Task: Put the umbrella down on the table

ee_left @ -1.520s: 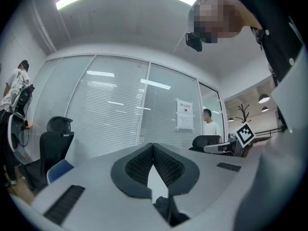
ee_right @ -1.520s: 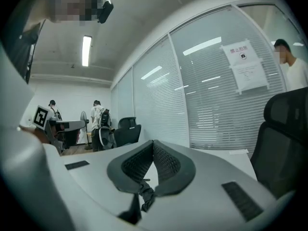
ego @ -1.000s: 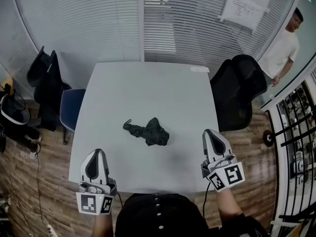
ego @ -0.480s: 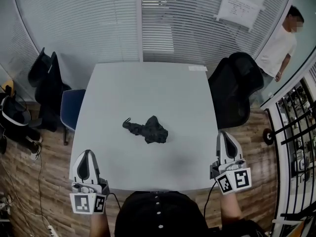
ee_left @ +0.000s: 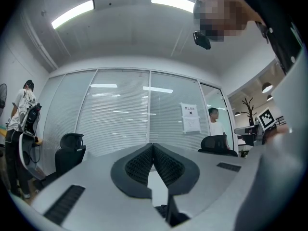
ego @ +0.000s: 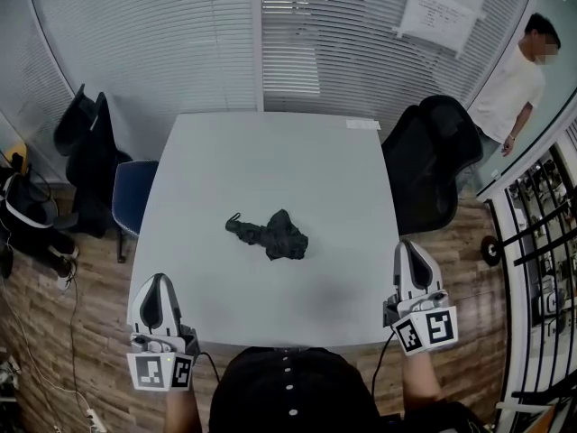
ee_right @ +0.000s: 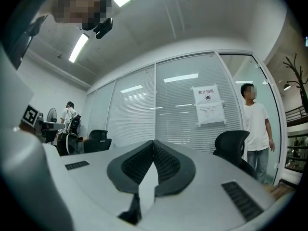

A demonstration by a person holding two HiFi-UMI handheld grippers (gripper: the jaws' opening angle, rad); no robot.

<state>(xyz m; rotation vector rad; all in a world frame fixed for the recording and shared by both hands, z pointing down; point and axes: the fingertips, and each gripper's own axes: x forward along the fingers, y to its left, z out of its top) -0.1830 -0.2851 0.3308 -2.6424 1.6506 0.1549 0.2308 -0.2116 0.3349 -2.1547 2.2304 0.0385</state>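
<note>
A crumpled black folded umbrella [ego: 270, 236] lies on the white table [ego: 270, 165], a little in front of its middle, with nothing touching it. My left gripper [ego: 154, 287] is at the table's near left corner, shut and empty. My right gripper [ego: 411, 256] is beside the table's near right edge, also shut with nothing held. Both point level toward the far wall. In the left gripper view the jaws [ee_left: 153, 147] meet at the tips, and a dark bit of the umbrella [ee_left: 169, 211] shows below them. The right gripper view shows its jaws [ee_right: 153, 144] pressed together.
A black office chair [ego: 433, 156] stands at the table's right side, and a blue chair [ego: 128, 195] with dark bags [ego: 81, 152] at its left. A person in a white shirt [ego: 516, 84] stands at the far right. Blinds [ego: 261, 34] cover the glass wall behind.
Both grippers have drawn outward and back from the umbrella toward the table's near corners, most of it in the first half second. The umbrella stays where it lies.
</note>
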